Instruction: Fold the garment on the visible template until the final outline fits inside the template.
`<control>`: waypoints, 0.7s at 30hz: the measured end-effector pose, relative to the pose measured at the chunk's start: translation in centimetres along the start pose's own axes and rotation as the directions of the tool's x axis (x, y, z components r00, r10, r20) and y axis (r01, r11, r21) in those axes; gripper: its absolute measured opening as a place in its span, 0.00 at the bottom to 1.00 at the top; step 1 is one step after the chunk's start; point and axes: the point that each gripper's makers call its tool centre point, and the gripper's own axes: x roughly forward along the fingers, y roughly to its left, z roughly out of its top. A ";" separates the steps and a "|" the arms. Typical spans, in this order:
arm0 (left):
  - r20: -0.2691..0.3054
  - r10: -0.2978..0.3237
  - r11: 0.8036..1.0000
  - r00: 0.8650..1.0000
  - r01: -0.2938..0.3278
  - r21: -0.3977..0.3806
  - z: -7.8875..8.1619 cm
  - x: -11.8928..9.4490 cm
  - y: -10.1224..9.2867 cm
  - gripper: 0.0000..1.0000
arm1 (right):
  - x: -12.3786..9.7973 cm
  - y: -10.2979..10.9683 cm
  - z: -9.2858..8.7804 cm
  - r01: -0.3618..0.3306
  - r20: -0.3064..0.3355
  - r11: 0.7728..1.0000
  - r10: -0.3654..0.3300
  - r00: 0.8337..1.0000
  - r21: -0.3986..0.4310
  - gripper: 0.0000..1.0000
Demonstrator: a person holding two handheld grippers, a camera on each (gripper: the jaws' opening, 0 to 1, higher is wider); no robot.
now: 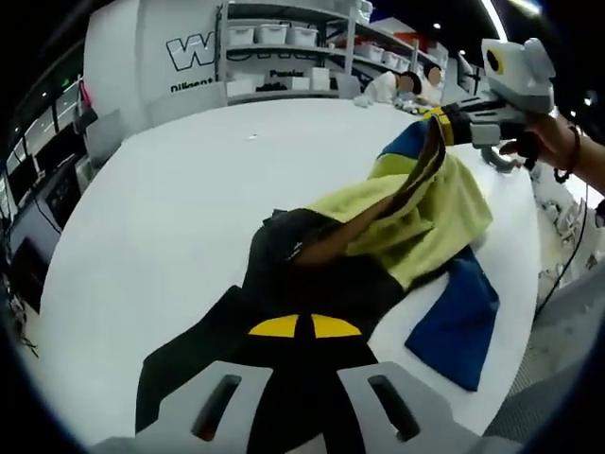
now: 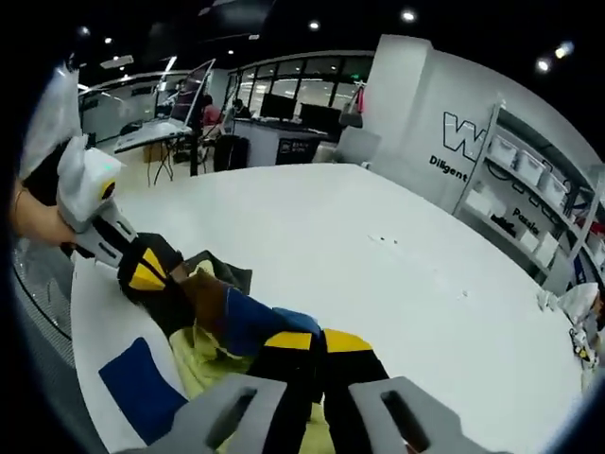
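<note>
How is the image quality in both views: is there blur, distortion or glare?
Left gripper view: strong fisheye bending of the white table; the garment near the right gripper looks motion-blurred. Right gripper view: dark ceiling with bright spot lights, the garment slightly soft, the table evenly lit.

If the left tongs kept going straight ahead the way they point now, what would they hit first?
Probably just more of the garment they are shut on: the left tongs point along its dark cloth toward the yellow fold. Depth is unclear.

Shelving point(image 1: 284, 47) with white bins point(image 2: 506, 151), distant desks point(image 2: 156, 137).
</note>
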 end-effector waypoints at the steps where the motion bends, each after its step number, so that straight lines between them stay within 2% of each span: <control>1: 0.008 0.000 1.000 1.000 0.000 0.000 0.2 -0.4 0.1 0.01 | 0.1 -0.5 -0.2 0.009 -0.015 0.999 -0.009 1.000 0.032 0.00; 6: 0.026 -0.017 1.000 1.000 0.017 0.015 0.9 -1.6 0.6 0.00 | 0.8 -2.5 -0.1 0.038 -0.033 0.993 -0.035 0.999 0.109 0.00; 11: 0.040 -0.029 1.000 0.999 0.029 0.004 1.5 -2.5 1.2 0.00 | 1.7 -3.8 -0.5 0.058 -0.067 0.991 -0.050 0.997 0.125 0.00; 14: 0.036 -0.034 0.999 0.999 0.033 0.027 1.9 -3.1 2.0 0.00 | 2.5 -4.7 -1.1 0.067 -0.102 0.987 -0.053 0.993 0.146 0.00; 21: 0.041 -0.038 0.998 0.998 0.036 0.049 3.1 -3.3 4.1 0.01 | 3.6 -5.2 -1.6 0.070 -0.150 0.986 -0.047 0.988 0.150 0.00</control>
